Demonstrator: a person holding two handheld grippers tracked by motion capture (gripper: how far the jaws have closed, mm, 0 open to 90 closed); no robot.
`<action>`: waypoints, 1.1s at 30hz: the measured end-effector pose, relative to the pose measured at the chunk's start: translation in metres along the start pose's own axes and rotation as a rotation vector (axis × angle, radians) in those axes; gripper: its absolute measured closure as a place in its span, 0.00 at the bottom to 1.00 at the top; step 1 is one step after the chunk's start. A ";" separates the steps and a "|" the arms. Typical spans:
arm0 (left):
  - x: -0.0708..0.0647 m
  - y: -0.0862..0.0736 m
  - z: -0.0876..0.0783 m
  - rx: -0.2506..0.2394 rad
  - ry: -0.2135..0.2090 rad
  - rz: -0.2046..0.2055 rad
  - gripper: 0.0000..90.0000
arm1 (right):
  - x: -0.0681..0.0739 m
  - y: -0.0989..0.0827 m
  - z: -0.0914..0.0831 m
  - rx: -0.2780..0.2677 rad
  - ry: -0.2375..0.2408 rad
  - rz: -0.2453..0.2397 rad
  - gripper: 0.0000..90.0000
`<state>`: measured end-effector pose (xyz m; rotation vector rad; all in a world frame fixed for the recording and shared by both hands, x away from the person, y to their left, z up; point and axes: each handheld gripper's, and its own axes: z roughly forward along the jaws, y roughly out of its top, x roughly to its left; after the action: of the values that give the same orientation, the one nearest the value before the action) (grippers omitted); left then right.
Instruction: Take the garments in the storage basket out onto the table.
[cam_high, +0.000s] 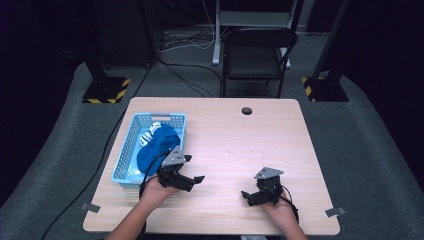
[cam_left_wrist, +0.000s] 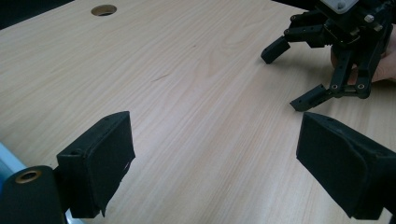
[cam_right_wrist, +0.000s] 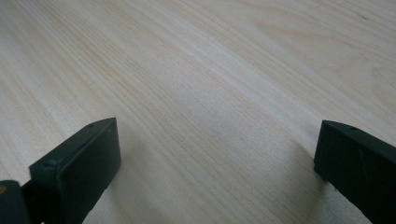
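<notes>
The blue cloth (cam_high: 156, 149) lay in the basket (cam_high: 127, 150) just beside the left gripper (cam_high: 194, 176), both grippers spread and empty.

A light blue basket (cam_high: 131, 145) with perforated walls sat near the table's left edge, long side running away from the person. A crumpled blue cloth (cam_high: 156, 149) filled its middle and near part, bulging above the rim on the right side. A white piece with dark markings (cam_high: 149, 133) lay just behind the cloth, touching it, inside the basket.
</notes>
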<state>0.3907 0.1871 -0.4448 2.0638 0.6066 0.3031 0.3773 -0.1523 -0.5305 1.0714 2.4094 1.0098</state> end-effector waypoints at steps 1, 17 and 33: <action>0.001 0.000 0.000 0.000 0.006 -0.003 0.12 | 0.000 0.000 0.000 0.000 0.000 0.000 0.00; 0.011 -0.002 -0.008 -0.011 0.029 -0.029 0.12 | 0.000 0.000 0.000 0.000 0.000 0.000 0.00; 0.016 -0.002 -0.012 -0.019 0.041 -0.041 0.12 | 0.000 0.000 0.000 0.000 0.000 0.000 0.00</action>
<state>0.3984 0.2047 -0.4403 2.0285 0.6675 0.3274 0.3773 -0.1523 -0.5306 1.0717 2.4093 1.0099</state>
